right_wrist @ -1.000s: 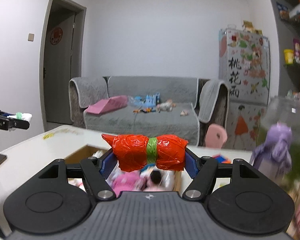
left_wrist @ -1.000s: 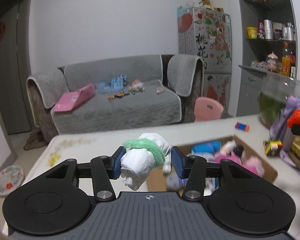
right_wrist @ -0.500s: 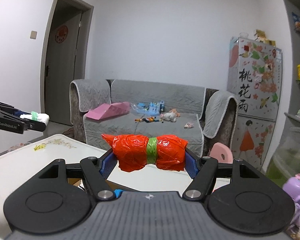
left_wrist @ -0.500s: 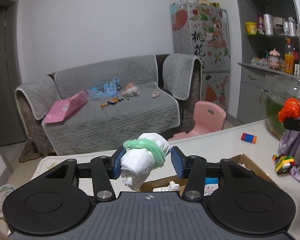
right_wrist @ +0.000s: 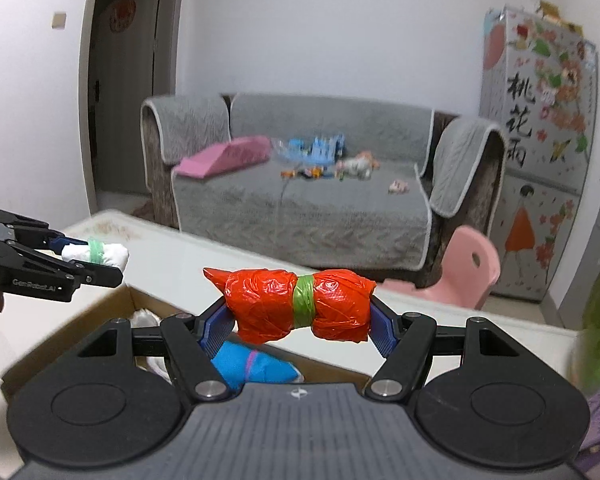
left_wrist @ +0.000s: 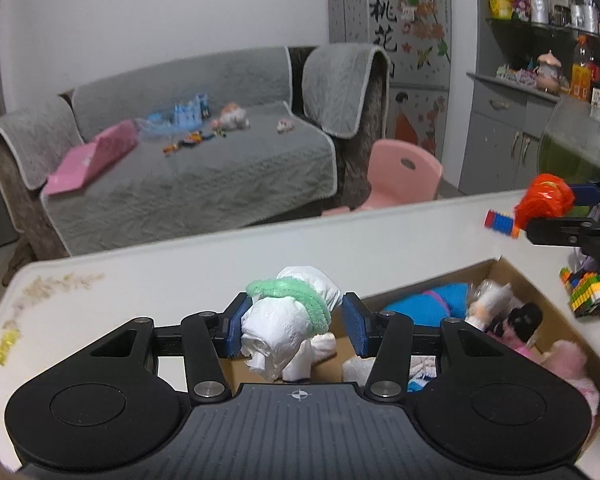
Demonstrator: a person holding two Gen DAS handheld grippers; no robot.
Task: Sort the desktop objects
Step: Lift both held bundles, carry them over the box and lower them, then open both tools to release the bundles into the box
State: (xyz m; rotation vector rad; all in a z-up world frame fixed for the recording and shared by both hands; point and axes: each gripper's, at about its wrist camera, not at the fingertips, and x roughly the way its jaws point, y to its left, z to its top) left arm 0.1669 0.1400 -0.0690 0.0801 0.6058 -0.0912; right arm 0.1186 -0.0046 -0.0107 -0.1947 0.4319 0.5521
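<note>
Writing: "GenRobot.AI" on left gripper (right_wrist: 100, 264); fridge (right_wrist: 540, 120) lettering "桃花雨".
Left jaws: clamp white bundle (left_wrist: 288, 320).
Right gripper (right_wrist: 300, 320) jaws: clamp red bundle (right_wrist: 300, 304).
Below: cardboard box (left_wrist: 540, 296) on tabletop (left_wrist: 220, 264).

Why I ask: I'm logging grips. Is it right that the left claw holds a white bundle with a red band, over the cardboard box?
Not quite: the band is green, not red, as the left wrist view shows. The left claw does hold the white bundle over the cardboard box.

Black grippers, blue ribbed fingers (left_wrist: 236, 330), silver screws
</note>
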